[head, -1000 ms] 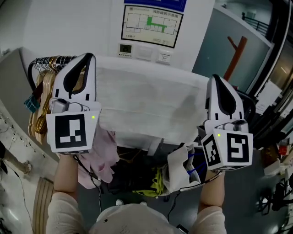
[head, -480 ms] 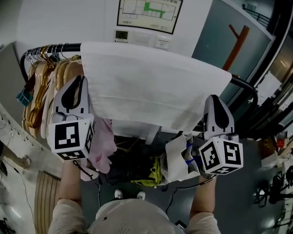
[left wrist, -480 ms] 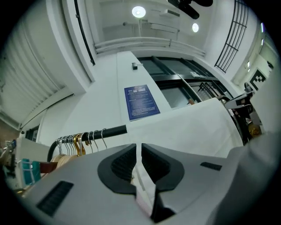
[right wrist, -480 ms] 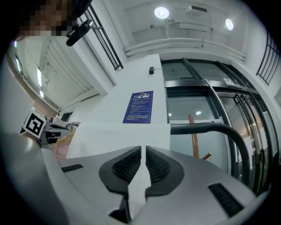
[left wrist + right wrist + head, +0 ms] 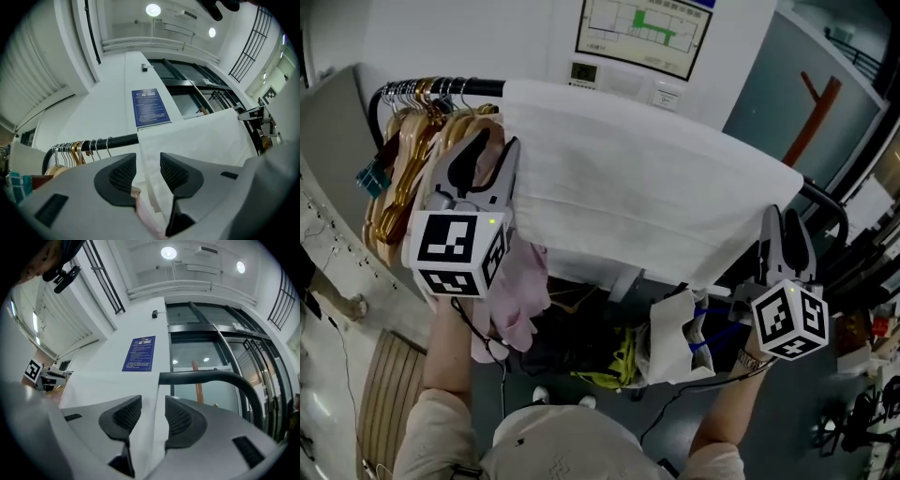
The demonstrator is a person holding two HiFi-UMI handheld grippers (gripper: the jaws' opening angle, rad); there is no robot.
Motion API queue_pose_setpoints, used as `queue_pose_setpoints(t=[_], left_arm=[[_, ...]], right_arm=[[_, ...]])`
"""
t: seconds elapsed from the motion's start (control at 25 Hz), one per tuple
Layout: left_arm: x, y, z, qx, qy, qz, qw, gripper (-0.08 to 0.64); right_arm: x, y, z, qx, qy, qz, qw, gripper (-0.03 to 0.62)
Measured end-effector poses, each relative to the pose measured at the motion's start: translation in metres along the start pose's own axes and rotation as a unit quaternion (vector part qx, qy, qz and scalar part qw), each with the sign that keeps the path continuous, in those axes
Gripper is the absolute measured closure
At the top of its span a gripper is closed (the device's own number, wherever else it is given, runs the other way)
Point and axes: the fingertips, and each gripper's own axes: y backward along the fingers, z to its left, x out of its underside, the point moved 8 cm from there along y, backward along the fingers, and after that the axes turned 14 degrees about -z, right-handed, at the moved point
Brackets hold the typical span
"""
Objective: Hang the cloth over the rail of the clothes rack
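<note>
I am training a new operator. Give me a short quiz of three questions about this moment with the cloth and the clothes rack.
1. True or false: the white cloth already lies over the black rail.
2. What hangs on the rail beside the cloth, on the left gripper's side? A) wooden hangers B) wet towels C) nothing
3. Fill in: the jaws of the left gripper and of the right gripper stand ____.

Key: 1 true. 2 A. 3 apart. Both pairs of jaws have just been opening, and the cloth's edge stands loose between each pair.
</note>
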Motion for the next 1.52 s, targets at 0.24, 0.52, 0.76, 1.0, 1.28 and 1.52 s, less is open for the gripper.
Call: queue_pose_setpoints(t=[0.24, 0.52, 0.76, 1.0, 1.28, 1.52], left_arm=[[0.005, -0.015, 0.007, 0.028, 0.039, 0.017, 0.9987, 0.414], [0.014, -0.029, 0.011, -0.003, 0.087, 0.017, 0.9961, 0.414], [0.016, -0.033, 0.014, -0.006, 0.087, 0.014, 0.9961, 0.535], [0.016, -0.035, 0.013, -0.015, 0.075, 0.009, 0.997, 0.543], [0.018, -0.034, 0.015, -0.023, 0.077, 0.007, 0.9968, 0.545], [0.014, -0.028, 0.009, -0.034, 0.028, 0.002, 0.999, 0.542]], right_arm=[[0.004, -0.012, 0.004, -0.001, -0.004, -0.004, 1.0, 0.446], [0.004, -0.021, 0.002, -0.009, 0.003, 0.002, 1.0, 0.446], [0.004, -0.023, 0.003, -0.014, 0.015, 0.0, 1.0, 0.559], [0.002, -0.022, 0.004, -0.016, 0.02, -0.002, 1.0, 0.571], [0.003, -0.022, 0.005, -0.015, 0.008, -0.004, 1.0, 0.571], [0.003, -0.017, 0.008, -0.009, 0.015, -0.013, 1.0, 0.569]])
